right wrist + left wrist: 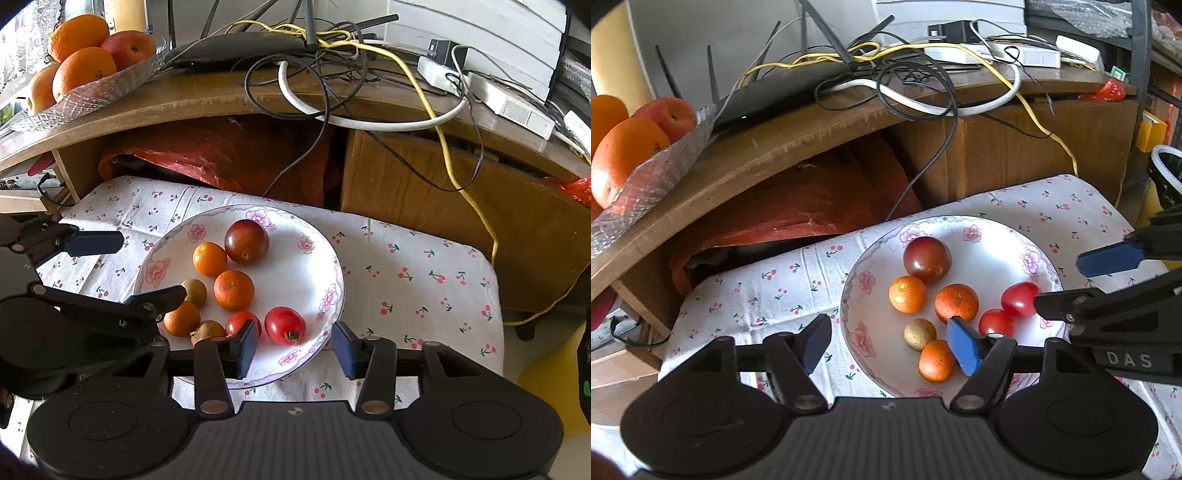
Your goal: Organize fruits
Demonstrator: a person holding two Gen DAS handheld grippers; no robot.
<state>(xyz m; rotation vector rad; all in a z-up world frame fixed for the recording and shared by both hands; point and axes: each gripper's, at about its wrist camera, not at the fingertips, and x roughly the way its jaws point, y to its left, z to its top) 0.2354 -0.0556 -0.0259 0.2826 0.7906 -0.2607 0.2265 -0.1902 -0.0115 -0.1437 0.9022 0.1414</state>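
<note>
A white plate with pink flowers (pixel 982 230) (pixel 303 273) rests on a cherry-print cloth (pixel 768 280). It holds a dark plum-like fruit (pixel 927 258) (pixel 246 240), three small oranges (pixel 956 302) (pixel 233 290), two red tomatoes (pixel 1019 299) (pixel 285 325) and small brown fruits (pixel 919 334) (pixel 195 291). My left gripper (pixel 890 345) (pixel 147 267) is open, straddling the plate's left rim, one pad beside the nearest orange (pixel 936 360). My right gripper (pixel 293 347) (pixel 1071 280) is open and empty, straddling the near rim in front of the tomatoes.
A curved wooden shelf (pixel 207 96) rises behind the cloth, carrying a glass tray of big oranges and an apple (pixel 628 155) (pixel 85 62), a black router (pixel 236 48) and tangled cables (pixel 369 92). A red plastic bag (pixel 221 155) fills the space under the shelf.
</note>
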